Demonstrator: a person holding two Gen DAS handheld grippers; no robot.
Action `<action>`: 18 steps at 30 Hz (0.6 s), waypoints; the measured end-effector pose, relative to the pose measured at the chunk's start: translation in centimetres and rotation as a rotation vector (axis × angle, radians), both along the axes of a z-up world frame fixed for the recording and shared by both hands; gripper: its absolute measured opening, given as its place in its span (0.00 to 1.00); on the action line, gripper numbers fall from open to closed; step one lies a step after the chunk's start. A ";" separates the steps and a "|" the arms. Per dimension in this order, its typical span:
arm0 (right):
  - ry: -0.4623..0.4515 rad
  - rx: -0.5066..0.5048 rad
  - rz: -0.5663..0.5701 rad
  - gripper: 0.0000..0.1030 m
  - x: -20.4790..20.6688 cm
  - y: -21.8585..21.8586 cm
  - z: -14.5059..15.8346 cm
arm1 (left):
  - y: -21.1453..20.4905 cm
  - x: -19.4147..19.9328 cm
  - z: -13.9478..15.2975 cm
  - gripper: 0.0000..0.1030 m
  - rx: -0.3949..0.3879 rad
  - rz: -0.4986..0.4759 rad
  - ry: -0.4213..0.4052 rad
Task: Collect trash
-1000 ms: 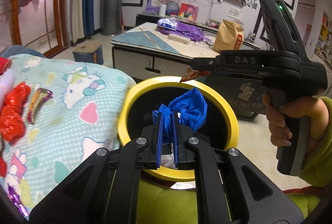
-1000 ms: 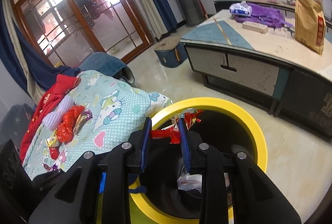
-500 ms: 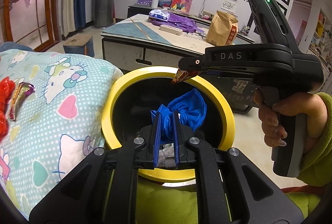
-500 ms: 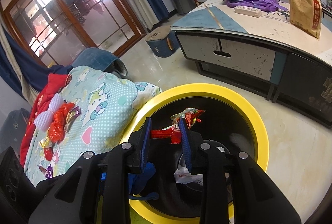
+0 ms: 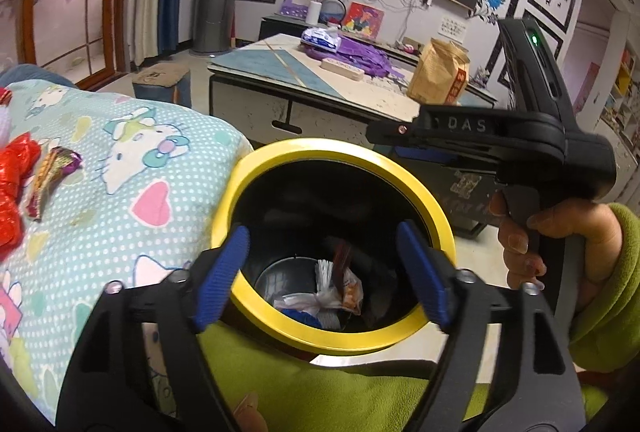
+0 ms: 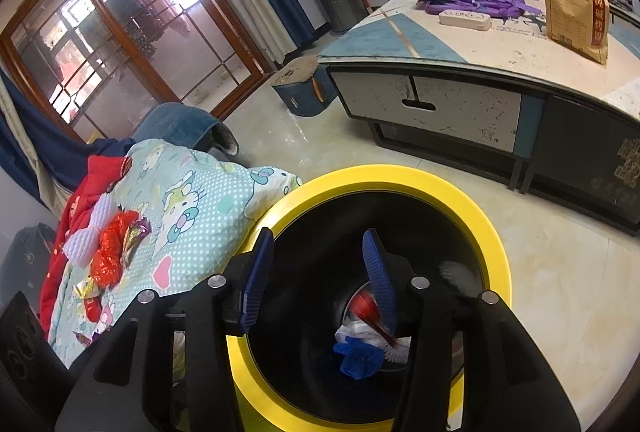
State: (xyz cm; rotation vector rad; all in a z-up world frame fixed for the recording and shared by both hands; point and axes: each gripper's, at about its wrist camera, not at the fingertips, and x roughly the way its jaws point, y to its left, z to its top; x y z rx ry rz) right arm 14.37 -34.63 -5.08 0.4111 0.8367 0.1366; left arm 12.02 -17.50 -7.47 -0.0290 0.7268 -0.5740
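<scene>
**Both loads dropped: bin contents and remaining litter**

Item 1. Left gripper (image 5: 322, 264): a second ago its blue pads were clamped on a crumpled blue wrapper above the bin mouth; now the jaws stand wide apart and hold nothing, framing the bin in the lower centre of the left view.

Item 2. Right gripper (image 6: 320, 276): earlier pinching a red candy wrapper over the rim; now spread and empty, fingers poised over the opening in the lower centre of the right view.

Item 3. Yellow-rimmed bin (image 5: 280, 151): black interior. On its floor lie the blue wrapper (image 6: 358, 358), the red wrapper (image 6: 366, 308), motion-blurred and possibly mid-fall, and a white plastic bag (image 5: 326, 306).

Item 4. Cartoon-print blanket (image 5: 120, 167): left half of both views, just beside the bin. Uncollected litter sits at its far left: red crinkled wrapper (image 6: 110, 252), purple-and-gold wrapper (image 5: 52, 173), and smaller foil scraps (image 6: 86, 288) below them.

Assessment: two pieces are delivered and both tools are free. The task is judged partly done; the blanket litter is the likely next target, well apart from the bin.
</scene>
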 end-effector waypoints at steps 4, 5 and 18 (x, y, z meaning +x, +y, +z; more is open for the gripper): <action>-0.014 -0.011 0.006 0.46 -0.1 0.3 0.3 | 0.7 -0.5 0.6 0.88 -0.013 0.025 -0.025; -0.018 -0.013 0.008 0.47 -0.1 0.4 0.4 | 0.9 -0.7 0.9 0.89 -0.016 0.034 -0.033; -0.090 -0.068 0.062 0.52 -1.2 2.5 2.1 | 3.8 -1.9 3.6 0.89 -0.037 0.152 -0.128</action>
